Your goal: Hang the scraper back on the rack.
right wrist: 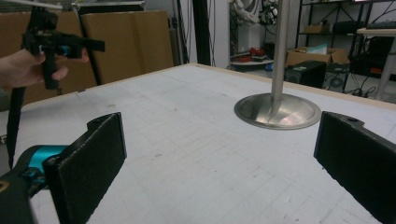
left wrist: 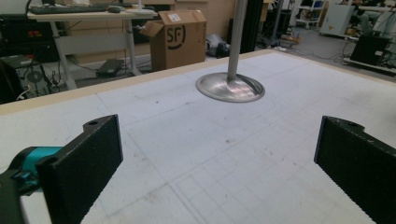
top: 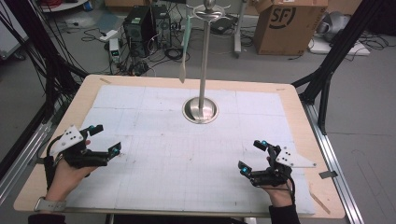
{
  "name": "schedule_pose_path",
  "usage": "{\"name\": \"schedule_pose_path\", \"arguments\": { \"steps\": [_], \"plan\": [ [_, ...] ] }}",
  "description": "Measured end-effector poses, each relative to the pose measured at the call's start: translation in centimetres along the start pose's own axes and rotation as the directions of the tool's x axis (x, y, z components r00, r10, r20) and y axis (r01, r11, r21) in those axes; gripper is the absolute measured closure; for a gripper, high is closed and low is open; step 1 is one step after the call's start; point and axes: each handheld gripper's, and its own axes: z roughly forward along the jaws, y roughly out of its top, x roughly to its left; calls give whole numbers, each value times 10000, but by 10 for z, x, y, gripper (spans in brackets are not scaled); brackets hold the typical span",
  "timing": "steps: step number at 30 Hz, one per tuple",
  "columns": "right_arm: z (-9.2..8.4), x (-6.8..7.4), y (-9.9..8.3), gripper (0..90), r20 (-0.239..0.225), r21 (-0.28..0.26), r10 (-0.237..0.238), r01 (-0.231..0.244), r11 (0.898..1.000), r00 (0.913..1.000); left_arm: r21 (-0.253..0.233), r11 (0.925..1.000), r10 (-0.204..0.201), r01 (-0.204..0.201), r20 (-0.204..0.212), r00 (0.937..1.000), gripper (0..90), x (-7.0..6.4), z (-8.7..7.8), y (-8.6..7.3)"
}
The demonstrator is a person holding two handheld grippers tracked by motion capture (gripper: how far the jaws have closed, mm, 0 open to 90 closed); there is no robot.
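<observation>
The stand (top: pixel 204 60) is polished metal: a smooth pole on a glossy, mirror-like round base (left wrist: pixel 229 87). The surface (top: pixel 294 95) has a light wood border with a matt finish; its middle is covered by a pale grey mat (top: pixel 187 163), matt, faintly gridded and lightly speckled. The fingers (left wrist: pixel 86 163) of the left gripper (top: pixel 103 139) are black with a rough, grainy, matt texture, set in teal plastic mounts. The right gripper (top: pixel 252 156) carries a matt pale grey plate. The box (top: pixel 285 23) is plain brown cardboard.
</observation>
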Motion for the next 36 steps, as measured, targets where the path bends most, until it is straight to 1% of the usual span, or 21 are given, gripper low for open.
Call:
{"name": "schedule_pose_path", "arguments": {
  "steps": [3, 7, 8, 12, 16, 18, 20, 22, 24, 26, 28, 29, 31, 33, 36],
  "plan": [
    [0, -1, 0, 11, 118, -25, 9, -8, 10000, 9999, -129, 9999, 68, -70, -138, 9999, 17, -2, -8, -7],
    [-1, 0, -1, 11, 220, 2, 44, -44, 10000, 9997, 55, 10000, 53, -50, -530, 9986, 17, -3, -14, -16],
    [-1, 0, -1, 11, 240, -5, 64, -64, 10000, 9997, 95, 10000, 32, -26, -559, 9984, 17, -3, -16, -18],
    [-1, 0, -2, 12, 238, 23, 76, -77, 10000, 9997, -33, 9999, -145, 143, -594, 9981, 17, -5, -22, -28],
    [0, 0, -2, 11, 245, 13, 36, -36, 10000, 9997, -299, 9991, -312, 291, -717, 9969, 17, -5, -30, -34],
    [0, 0, -3, 12, 265, 37, 61, -62, 10000, 9996, -338, 9991, -262, 236, -779, 9966, 17, -4, -34, -37],
    [0, 0, -3, 12, 331, 25, 55, -56, 10000, 9994, -167, 9996, -234, 220, -893, 9957, 17, -2, -38, -37],
    [-1, -1, -4, 11, 331, 28, 90, -91, 10000, 9994, -309, 9991, -321, 291, -1007, 9944, 17, 0, -44, -38],
    [-2, -2, -5, 12, 373, 56, 106, -109, 9999, 9992, -424, 9984, -420, 379, -996, 9941, 17, 2, -49, -39],
    [-3, -4, -7, 11, 470, 59, 60, -62, 10000, 9989, -402, 9984, -430, 388, -1077, 9933, 17, 2, -53, -42],
    [-5, -6, -8, 11, 564, 157, 184, -193, 9997, 9982, -362, 9983, -490, 453, -1097, 9928, 17, 2, -56, -45],
    [-6, -8, -9, 12, 636, 111, 170, -178, 9998, 9978, -361, 9983, -501, 463, -1114, 9925, 17, 2, -58, -46],
    [-8, -10, -11, 12, 820, 115, 252, -263, 9996, 9963, -400, 9980, -542, 498, -1161, 9918, 17, 1, -60, -48],
    [-12, -13, -13, 11, 1049, -4, 333, -335, 9994, 9939, -437, 9978, -547, 501, -1112, 9923, 17, 0, -61, -50],
    [-17, -16, -16, 12, 1276, -145, 525, -510, 9986, 9904, -136, 9988, -479, 468, -969, 9941, 17, -1, -61, -53]
  ]
}}
